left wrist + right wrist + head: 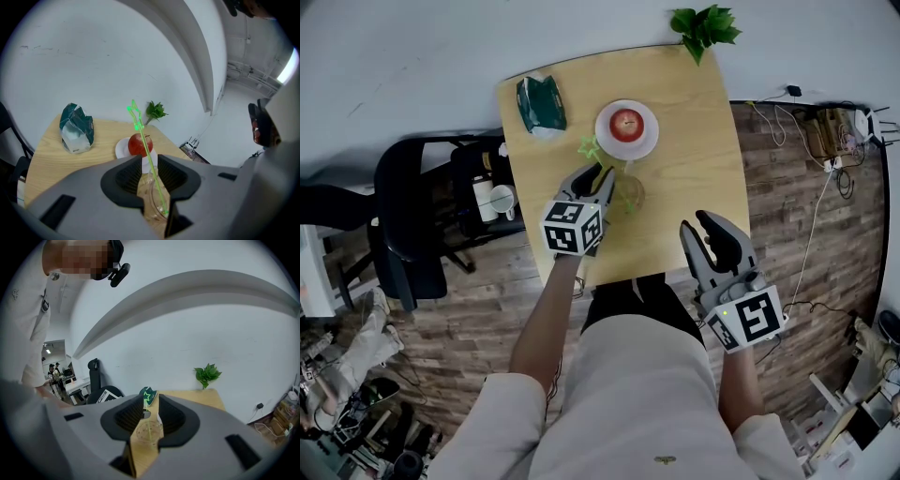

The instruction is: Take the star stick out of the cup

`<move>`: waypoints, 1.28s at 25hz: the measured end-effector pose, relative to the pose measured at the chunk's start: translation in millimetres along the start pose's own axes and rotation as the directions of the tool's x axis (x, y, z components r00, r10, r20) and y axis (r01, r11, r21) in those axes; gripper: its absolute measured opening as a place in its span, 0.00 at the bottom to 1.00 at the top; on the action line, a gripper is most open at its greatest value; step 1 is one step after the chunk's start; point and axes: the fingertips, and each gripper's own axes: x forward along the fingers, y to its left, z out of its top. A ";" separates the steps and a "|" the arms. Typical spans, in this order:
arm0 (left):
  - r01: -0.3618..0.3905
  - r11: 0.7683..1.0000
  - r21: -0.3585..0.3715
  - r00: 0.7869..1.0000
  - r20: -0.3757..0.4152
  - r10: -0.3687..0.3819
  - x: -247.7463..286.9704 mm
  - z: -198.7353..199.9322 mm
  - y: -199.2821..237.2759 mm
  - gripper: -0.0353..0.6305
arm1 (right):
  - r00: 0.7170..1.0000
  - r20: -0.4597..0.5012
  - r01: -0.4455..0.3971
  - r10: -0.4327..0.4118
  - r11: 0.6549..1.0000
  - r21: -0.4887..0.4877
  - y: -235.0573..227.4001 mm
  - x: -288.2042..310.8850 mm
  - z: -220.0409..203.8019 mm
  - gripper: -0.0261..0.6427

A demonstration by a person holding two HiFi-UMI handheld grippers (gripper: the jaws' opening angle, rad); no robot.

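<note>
A clear cup (628, 194) stands near the middle of the wooden table (694, 187), and a thin green star stick (588, 148) leans out of it toward the left. My left gripper (594, 176) is open just in front of the cup. In the left gripper view the cup (152, 197) shows through the gap between the open jaws of that gripper (150, 161), and the stick (145, 145) rises from it. My right gripper (697, 223) hangs open and empty off the table's front right corner. Its own view (151, 401) frames the cup (149, 431) and the star (148, 395) farther off.
A red apple (626, 124) sits on a white plate (645, 145) just behind the cup. A crumpled green bag (541, 103) lies at the table's back left, and a plant (703, 26) stands at the back edge. A black chair (412, 225) is to the left. Cables (825, 131) trail on the floor at the right.
</note>
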 end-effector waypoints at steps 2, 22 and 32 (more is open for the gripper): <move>0.000 1.000 0.001 1.000 -0.001 0.000 1.6 0.1 0.2 0.21 | 1.000 -0.001 0.000 0.000 1.000 0.002 -1.2 0.2 -0.7 0.19; -0.008 1.000 0.006 1.000 0.003 0.008 2.8 1.3 -2.7 0.11 | 1.000 0.001 -0.013 0.013 1.000 0.008 -4.4 -5.3 -0.7 0.19; -0.010 1.000 -0.004 1.000 0.013 0.010 0.2 4.4 -2.4 0.09 | 1.000 -0.001 -0.021 0.021 1.000 0.007 -7.1 -5.3 -0.8 0.19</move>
